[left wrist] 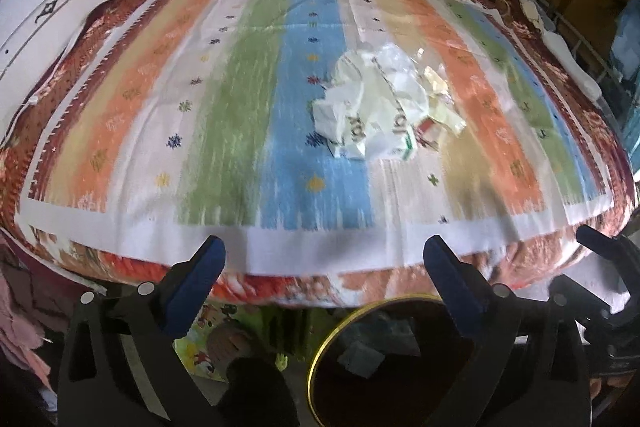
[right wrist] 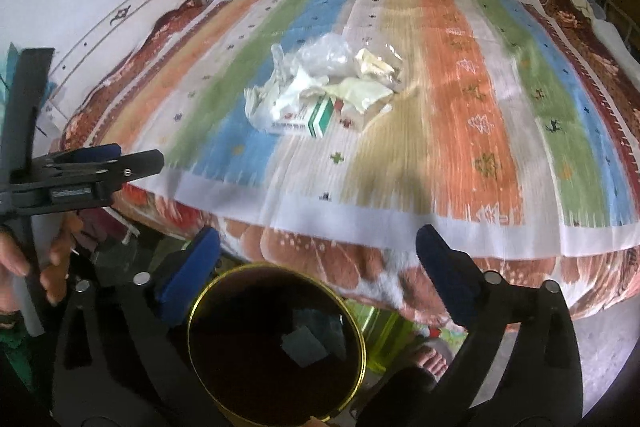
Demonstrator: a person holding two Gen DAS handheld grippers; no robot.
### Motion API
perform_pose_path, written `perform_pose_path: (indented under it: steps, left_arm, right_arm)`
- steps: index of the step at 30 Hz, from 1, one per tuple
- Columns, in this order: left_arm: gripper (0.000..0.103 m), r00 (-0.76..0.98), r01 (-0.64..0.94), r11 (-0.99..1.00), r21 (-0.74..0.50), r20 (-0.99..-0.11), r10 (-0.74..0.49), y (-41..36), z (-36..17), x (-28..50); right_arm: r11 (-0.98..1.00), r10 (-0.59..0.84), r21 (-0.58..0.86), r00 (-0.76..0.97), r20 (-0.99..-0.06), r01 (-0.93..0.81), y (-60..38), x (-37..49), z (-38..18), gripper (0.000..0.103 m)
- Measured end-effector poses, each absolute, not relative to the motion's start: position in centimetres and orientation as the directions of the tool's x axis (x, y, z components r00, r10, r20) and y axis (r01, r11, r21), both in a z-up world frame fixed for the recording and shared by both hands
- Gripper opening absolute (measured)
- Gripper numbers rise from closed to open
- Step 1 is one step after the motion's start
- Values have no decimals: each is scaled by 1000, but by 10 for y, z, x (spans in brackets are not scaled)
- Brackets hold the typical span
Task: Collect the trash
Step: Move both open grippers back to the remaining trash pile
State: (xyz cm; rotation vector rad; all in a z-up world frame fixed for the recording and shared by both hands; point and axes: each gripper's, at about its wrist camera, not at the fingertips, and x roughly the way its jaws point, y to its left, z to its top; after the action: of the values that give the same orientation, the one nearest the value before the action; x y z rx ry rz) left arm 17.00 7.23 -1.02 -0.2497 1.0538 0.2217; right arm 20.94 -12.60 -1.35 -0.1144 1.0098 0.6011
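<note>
Left gripper [left wrist: 324, 259] fingers apart, empty; right gripper [right wrist: 318, 249] fingers apart too, empty, both hovering at the near edge of the bed [right wrist: 304, 247]. Dark bin [right wrist: 276, 343] with a yellow rim sits on the floor just below the fingers, some scraps inside. Trash pile [left wrist: 384, 107] of crumpled wrappers, clear plastic and a green-white carton [right wrist: 316, 117] lies mid-bed on the striped cloth [left wrist: 248, 99], well apart from both grippers.
</note>
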Motion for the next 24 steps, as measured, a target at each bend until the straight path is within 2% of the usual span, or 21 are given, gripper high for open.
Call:
perform_pose_path:
  steps: [6,12,24]
  left_arm:
    - [97,518,-353,917,-187,-855,25,96,-10,185]
    - [97,500,-417,833,-364,-857,-124,121,-30,197]
    - [96,557,-415,805,-424,-818,-144,144,-48,229]
  right_arm:
    - [837,453,241,373,-810,-492,-123,236,-15,94]
    - [824,466,232,387,-795,-516,-104,246,-12,94]
    - [813,505,258,411,-759,-522,-76,287,-17,93]
